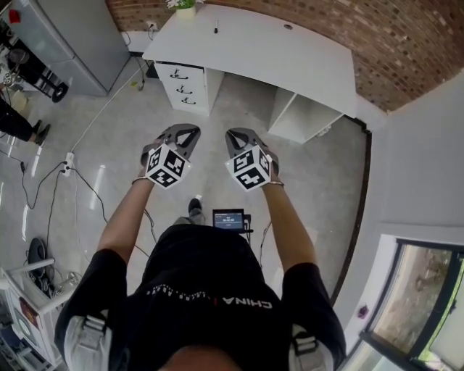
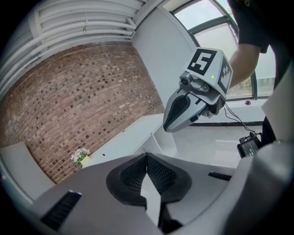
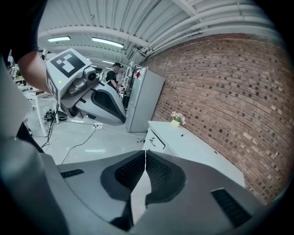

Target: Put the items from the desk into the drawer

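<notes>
White desk (image 1: 290, 54), red-brown brick wall (image 1: 377, 43), grey left tool (image 1: 188, 131) and right tool (image 1: 237, 133), black-and-white marker cubes (image 1: 167, 165)

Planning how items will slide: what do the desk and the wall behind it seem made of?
Desk: probably white laminated or painted board, smooth and matt; flat, even panels with no visible grain. Wall: exposed red-brown brick, rough; pale mortar joints show between courses.

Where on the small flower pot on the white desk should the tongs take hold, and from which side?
Likely the flower pot wall, below the blooms, approached from the desk's front: it stands upright at the back edge by the brick wall, so the rear is closed.
</notes>
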